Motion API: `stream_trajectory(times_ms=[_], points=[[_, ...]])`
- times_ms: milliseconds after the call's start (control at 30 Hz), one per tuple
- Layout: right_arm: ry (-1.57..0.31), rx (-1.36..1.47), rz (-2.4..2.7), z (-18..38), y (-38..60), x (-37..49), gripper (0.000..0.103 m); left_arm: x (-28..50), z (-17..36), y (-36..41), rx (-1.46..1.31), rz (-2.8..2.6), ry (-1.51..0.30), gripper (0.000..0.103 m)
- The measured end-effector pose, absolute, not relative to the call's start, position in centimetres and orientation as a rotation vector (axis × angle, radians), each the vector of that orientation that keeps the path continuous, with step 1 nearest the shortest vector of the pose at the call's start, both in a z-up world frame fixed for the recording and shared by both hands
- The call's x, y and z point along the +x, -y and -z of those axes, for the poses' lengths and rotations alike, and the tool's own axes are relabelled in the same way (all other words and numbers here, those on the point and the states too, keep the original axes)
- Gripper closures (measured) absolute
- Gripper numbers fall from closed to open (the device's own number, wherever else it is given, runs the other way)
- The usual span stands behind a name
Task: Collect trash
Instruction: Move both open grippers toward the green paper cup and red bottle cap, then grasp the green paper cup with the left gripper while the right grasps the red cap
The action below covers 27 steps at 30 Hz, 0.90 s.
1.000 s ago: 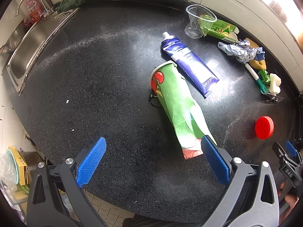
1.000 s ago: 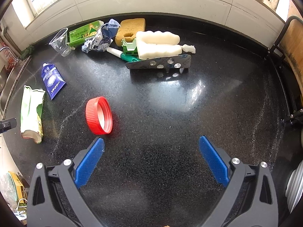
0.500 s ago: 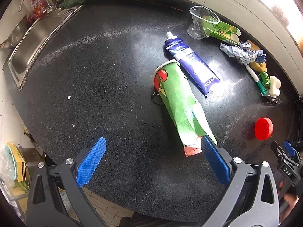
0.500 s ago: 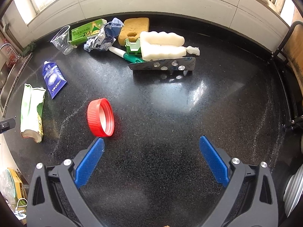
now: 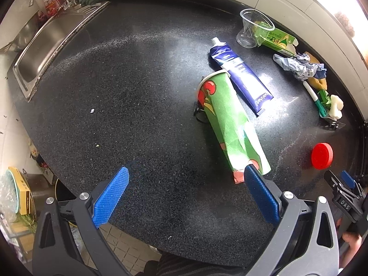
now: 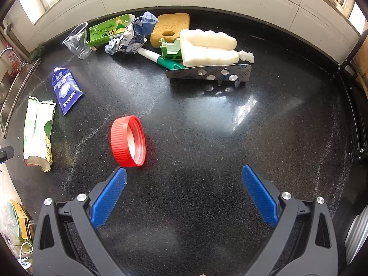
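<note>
Both claws spread and empty: right claw (image 6: 184, 177) has crept closer to the red bottle cap (image 6: 127, 138), left claw (image 5: 186, 179) nearing the flattened green paper cup (image 5: 230, 124) on the tabletop (image 5: 138, 92), nothing collected yet.

Speckled black countertop (image 6: 207, 138) with red cap (image 6: 127, 141), green wrapper (image 5: 230, 124), toothpaste tube (image 5: 241, 78).

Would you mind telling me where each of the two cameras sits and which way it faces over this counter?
Left wrist: rides the open left gripper, facing across the black speckled counter toward the flattened green paper cup; the right gripper shows at the right edge.
Right wrist: rides the open right gripper, facing the tiled back wall, red plastic bottle cap just ahead.
Shared: cup, cap, blue toothpaste tube, clear plastic cup.
</note>
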State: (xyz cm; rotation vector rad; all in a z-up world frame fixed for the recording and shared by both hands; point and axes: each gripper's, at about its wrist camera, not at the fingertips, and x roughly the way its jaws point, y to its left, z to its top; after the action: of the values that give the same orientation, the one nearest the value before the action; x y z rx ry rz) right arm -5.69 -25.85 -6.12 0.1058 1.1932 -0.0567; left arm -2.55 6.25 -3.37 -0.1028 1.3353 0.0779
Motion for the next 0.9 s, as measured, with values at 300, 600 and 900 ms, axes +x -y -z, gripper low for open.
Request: stream_trajectory(times_ms=[300, 600, 900], points=[[-1.212, 0.057, -0.004, 6.4, 23.2, -4.7, 0.006, -3.3, 3.5, -8.4, -0.146, -0.119, -1.341, 0.005], [-1.262, 0.048, 0.003, 7.7, 22.8, -4.8, 0.006, -3.2, 4.0, -8.0, -0.159, -0.090, -1.360, 0.005], [-1.272, 0.045, 0.004, 8.5, 22.2, -4.4, 0.006, -0.1, 4.0, -4.0, -0.148, 0.026, -1.365, 0.005]])
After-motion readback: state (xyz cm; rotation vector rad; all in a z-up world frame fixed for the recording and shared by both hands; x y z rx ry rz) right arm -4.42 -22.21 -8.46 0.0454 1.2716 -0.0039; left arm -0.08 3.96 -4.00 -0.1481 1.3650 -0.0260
